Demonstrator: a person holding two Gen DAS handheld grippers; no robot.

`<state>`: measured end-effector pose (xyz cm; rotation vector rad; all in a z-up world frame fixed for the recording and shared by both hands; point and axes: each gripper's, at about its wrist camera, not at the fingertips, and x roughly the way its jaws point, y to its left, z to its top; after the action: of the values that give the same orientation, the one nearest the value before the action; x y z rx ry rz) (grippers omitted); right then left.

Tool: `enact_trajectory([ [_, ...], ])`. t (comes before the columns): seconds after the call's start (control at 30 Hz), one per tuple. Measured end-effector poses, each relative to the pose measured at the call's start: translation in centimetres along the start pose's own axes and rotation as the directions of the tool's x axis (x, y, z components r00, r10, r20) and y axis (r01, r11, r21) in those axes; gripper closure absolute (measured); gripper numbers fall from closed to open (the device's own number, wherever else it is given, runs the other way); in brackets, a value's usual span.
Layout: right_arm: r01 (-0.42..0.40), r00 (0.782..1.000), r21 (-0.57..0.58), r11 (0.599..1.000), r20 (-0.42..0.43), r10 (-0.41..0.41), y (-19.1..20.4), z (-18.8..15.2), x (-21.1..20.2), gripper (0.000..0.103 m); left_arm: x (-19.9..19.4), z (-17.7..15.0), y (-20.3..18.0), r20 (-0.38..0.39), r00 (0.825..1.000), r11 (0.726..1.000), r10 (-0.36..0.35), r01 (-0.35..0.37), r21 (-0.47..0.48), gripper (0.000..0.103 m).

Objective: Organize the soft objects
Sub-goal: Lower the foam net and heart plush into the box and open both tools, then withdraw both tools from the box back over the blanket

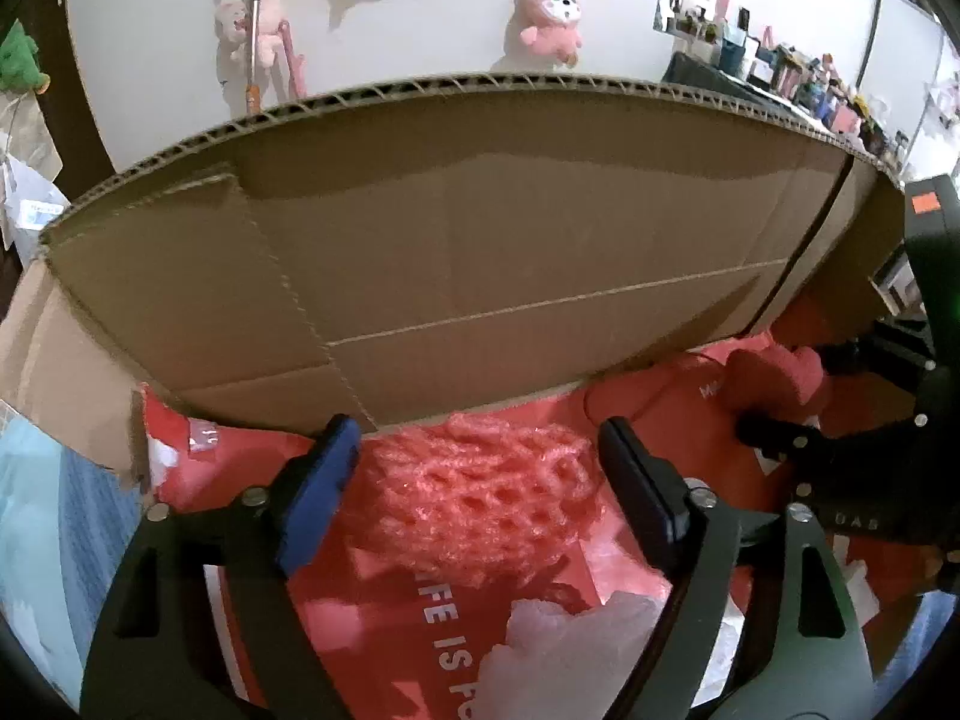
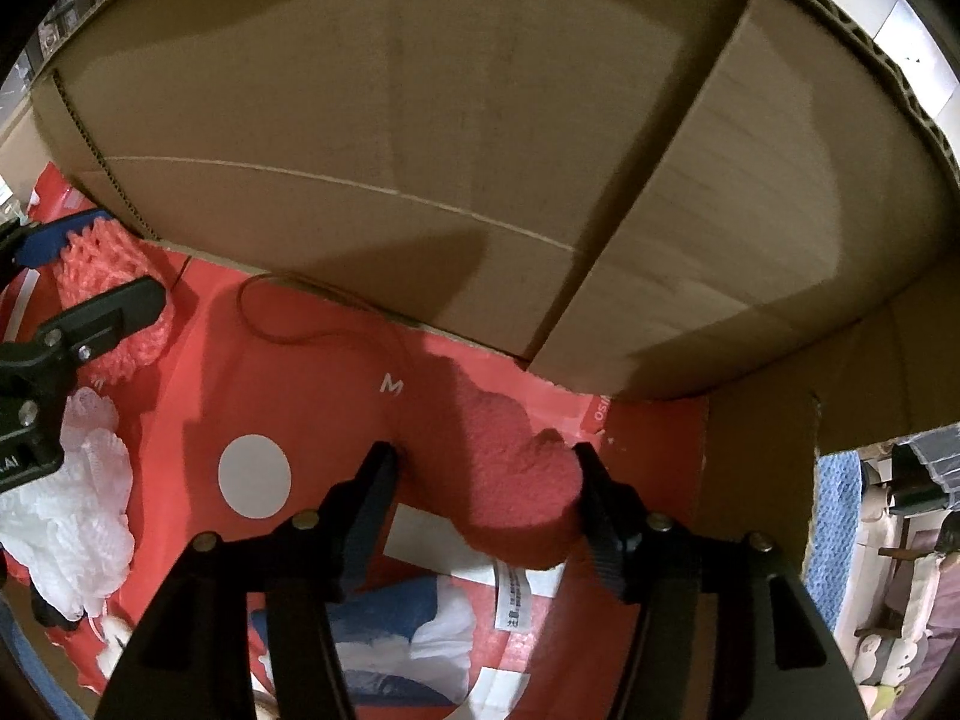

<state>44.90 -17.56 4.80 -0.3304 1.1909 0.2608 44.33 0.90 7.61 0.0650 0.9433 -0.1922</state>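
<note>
Inside the box, my left tongs stand wide around the foam net at the back wall; my right tongs, half-open, bracket the red plush near the back right corner, apparently releasing both.

Left gripper: black frame, silver screws, one blue-padded finger. Right gripper: black ribbed fingers, brass-coloured screws, orange sticker on its body.

Inside the cardboard box, against its far wall, a pink foam fruit net lies on a red printed bag. The left gripper straddles the net, its pads clear of it. The right gripper reaches a red plush piece near the box's right corner.
</note>
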Motion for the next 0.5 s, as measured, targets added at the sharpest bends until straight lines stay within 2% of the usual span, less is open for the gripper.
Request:
enact_trajectory([
  [0.3, -0.004, 1.0, 0.003, 1.0, 0.017, 0.004, 0.6, -0.6, -1.2, 0.036, -2.1, 0.2, 0.3, 0.04, 0.999, 1.0, -0.018, 0.019, -0.013, 0.019],
  [0.37, 0.004, 1.0, 0.003, 1.0, 0.026, -0.004, 0.8, -0.9, -2.0, 0.032, -2.9, 0.1, 0.3, 0.052, 0.998, 1.0, -0.019, 0.019, -0.014, 0.019],
  [0.43, 0.014, 0.999, 0.004, 1.0, 0.044, -0.014, 1.0, -1.1, -2.7, 0.023, -3.9, 0.1, 0.1, 0.067, 0.998, 1.0, -0.016, 0.016, -0.012, 0.018],
  [0.5, 0.013, 0.998, 0.009, 1.0, 0.06, -0.014, 1.2, -1.5, -3.8, 0.023, -5.0, -0.1, 0.0, 0.089, 0.996, 1.0, -0.013, 0.014, -0.011, 0.018],
])
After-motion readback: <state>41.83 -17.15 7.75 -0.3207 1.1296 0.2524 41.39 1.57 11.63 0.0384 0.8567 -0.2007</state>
